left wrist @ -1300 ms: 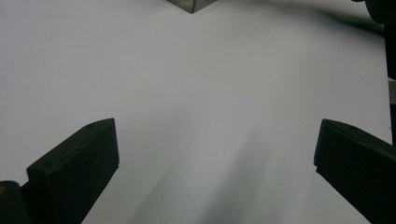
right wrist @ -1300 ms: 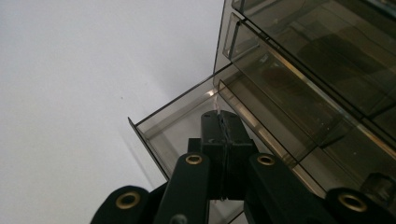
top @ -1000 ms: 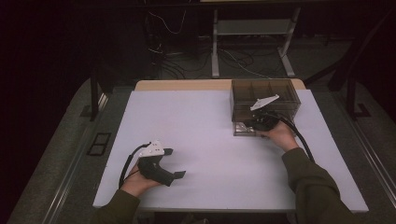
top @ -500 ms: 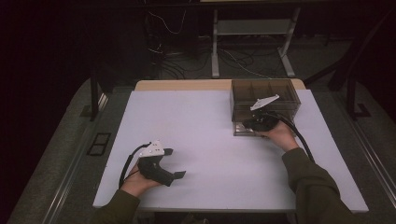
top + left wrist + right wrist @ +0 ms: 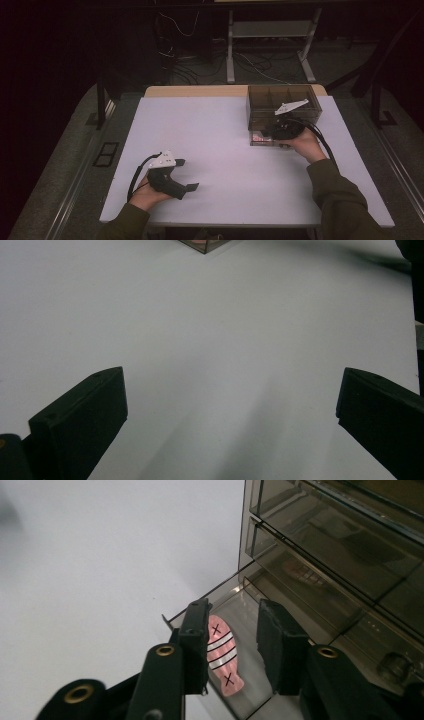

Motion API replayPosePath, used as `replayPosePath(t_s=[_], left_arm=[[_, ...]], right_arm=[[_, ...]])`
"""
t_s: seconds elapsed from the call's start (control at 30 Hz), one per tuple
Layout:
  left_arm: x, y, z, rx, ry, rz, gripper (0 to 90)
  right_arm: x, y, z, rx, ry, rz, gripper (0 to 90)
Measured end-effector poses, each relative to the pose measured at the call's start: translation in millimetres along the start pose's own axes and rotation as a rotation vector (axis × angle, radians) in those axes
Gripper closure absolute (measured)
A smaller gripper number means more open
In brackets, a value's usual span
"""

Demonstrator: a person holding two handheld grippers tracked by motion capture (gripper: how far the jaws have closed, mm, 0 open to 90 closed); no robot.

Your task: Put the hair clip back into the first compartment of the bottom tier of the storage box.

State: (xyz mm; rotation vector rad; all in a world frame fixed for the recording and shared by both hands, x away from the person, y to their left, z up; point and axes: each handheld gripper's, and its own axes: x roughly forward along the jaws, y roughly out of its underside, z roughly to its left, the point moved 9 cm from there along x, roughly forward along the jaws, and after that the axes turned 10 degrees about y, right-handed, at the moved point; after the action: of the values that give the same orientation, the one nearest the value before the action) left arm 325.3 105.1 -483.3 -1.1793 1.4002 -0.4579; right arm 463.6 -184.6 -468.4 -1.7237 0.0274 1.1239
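Two X marks on pink fish (image 5: pixel 223 656).

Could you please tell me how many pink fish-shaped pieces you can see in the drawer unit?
1: a pink fish lies in the pulled-out bottom drawer, between the right claw's jaws. Tinted drawer fronts may hide more.

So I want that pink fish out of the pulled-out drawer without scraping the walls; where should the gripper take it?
Grip the pink fish across its narrow striped middle, coming from above. It lies flat on the floor of the open drawer, and the right hand-held gripper already has one jaw on each long side, open, so closing there looks likely to work.
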Motion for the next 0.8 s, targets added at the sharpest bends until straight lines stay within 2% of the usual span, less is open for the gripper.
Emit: replayPosePath(t_s=[0.2, 0.4, 0.67, 0.8], left_arm=[[0.4, -0.6, -0.7, 0.003, 0.002, -0.002, 0.0], [1.1, -1.3, -2.0, 0.004, 0.004, -0.001, 0.0], [1.8, -1.4, -2.9, 0.007, 0.007, 0.001, 0.0], [2.0, -1.2, -2.7, 0.007, 0.006, 0.003, 0.0]], right_arm=[[-13.4, 1.5, -1.5, 0.03, 0.013, -0.022, 52.1], [-22.2, 7.8, -1.6, 0.027, 0.021, -0.019, 45.1], [-31.6, 14.4, 2.2, 0.048, 0.028, -0.034, 40.0], [-34.9, 19.3, 6.9, 0.039, 0.036, -0.033, 38.3]])
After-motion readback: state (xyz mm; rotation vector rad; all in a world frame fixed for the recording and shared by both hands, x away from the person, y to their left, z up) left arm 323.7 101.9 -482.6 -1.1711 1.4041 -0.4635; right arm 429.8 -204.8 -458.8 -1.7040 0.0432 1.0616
